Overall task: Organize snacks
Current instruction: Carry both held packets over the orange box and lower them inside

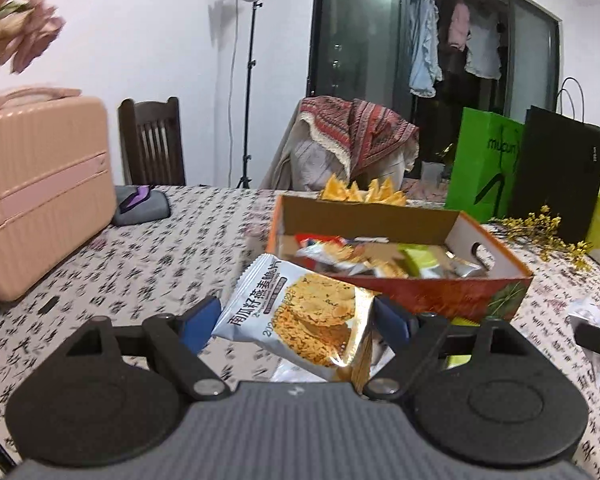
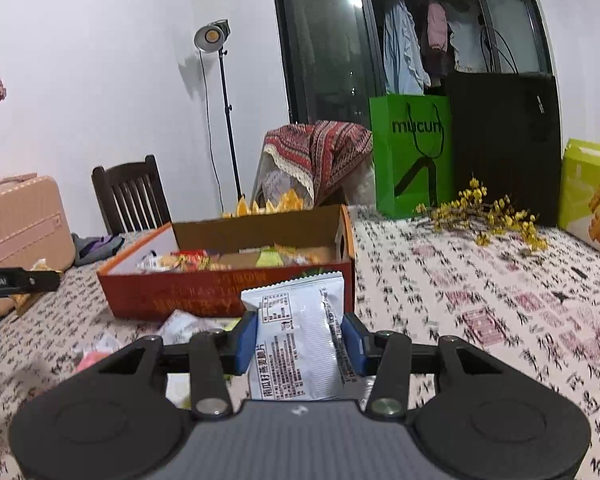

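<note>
An open orange cardboard box (image 1: pixel 428 298) (image 2: pixel 204 292) holds several snack packets and stands on the patterned table. My left gripper (image 1: pixel 298 316) is shut on a white oat-crisp packet (image 1: pixel 300 312), front side up and tilted, just in front of the box. My right gripper (image 2: pixel 300 336) is shut on a white snack packet (image 2: pixel 300 340), printed back side facing me, held near the box's front right corner. More loose packets (image 2: pixel 188 326) lie on the table below. The right gripper's tip shows in the left wrist view (image 1: pixel 598 340).
A pink suitcase (image 1: pixel 40 192) stands at the left. A green bag (image 2: pixel 412 156), a black bag (image 2: pixel 504 144), a yellow box (image 2: pixel 592 196) and yellow flowers (image 2: pixel 484 216) stand at the back right. A grey pouch (image 1: pixel 140 204) and chairs are behind.
</note>
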The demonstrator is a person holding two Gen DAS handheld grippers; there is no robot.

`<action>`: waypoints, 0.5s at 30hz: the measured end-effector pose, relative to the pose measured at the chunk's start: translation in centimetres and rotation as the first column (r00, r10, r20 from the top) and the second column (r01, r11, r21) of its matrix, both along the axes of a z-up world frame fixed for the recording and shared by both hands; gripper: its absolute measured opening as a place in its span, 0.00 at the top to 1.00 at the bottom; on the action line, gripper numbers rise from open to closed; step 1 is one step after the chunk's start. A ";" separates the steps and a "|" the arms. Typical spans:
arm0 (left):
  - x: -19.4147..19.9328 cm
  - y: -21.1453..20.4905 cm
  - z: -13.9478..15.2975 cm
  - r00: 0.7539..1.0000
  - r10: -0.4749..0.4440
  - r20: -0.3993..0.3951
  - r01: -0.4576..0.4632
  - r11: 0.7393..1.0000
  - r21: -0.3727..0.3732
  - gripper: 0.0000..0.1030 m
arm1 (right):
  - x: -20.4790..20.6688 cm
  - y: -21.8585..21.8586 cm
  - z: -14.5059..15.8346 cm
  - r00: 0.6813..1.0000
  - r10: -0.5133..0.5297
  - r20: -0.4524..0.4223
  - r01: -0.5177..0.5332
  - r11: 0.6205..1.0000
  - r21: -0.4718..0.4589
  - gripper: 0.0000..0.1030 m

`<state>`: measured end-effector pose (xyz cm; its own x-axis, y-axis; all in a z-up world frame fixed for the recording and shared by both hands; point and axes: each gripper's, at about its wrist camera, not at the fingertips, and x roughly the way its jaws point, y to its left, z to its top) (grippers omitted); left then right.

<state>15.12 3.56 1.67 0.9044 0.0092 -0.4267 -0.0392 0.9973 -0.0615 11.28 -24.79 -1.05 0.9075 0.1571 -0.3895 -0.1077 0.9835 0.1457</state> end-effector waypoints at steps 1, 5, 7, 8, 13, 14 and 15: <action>0.3 -0.4 0.2 1.000 -0.008 0.002 0.008 1.000 -0.001 0.19 | 0.2 0.0 0.2 1.000 0.000 0.005 0.000 1.000 0.001 0.56; 1.8 -1.6 1.0 1.000 -0.029 0.007 0.029 1.000 -0.003 0.19 | 1.6 0.2 1.2 1.000 -0.001 0.025 0.000 1.000 0.008 0.56; 2.7 -2.1 1.3 0.999 -0.035 0.007 0.035 0.999 -0.004 0.19 | 2.6 0.3 1.7 0.999 0.000 0.032 -0.001 1.000 0.016 0.56; 3.2 -2.3 1.4 0.999 -0.038 0.009 0.038 0.999 -0.005 0.19 | 3.0 0.3 2.0 0.999 0.000 0.036 -0.001 1.000 0.018 0.56; 5.9 -3.5 2.1 0.999 -0.050 0.007 0.050 0.999 -0.006 0.19 | 5.7 0.8 3.2 0.999 0.008 0.050 -0.008 1.000 0.014 0.56; 6.5 -3.7 2.3 0.999 -0.053 0.009 0.053 0.999 -0.005 0.19 | 6.4 0.9 3.4 0.999 0.009 0.051 -0.010 1.000 0.012 0.56; 7.1 -4.0 2.4 0.998 -0.054 0.011 0.055 0.999 -0.004 0.19 | 7.0 1.0 3.6 0.999 0.009 0.052 -0.009 1.000 0.009 0.56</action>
<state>22.25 -0.40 4.11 0.9080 -0.0421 -0.4169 0.0159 0.9977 -0.0662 18.28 -23.77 2.52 0.9252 0.1685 -0.3401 -0.1240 0.9811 0.1486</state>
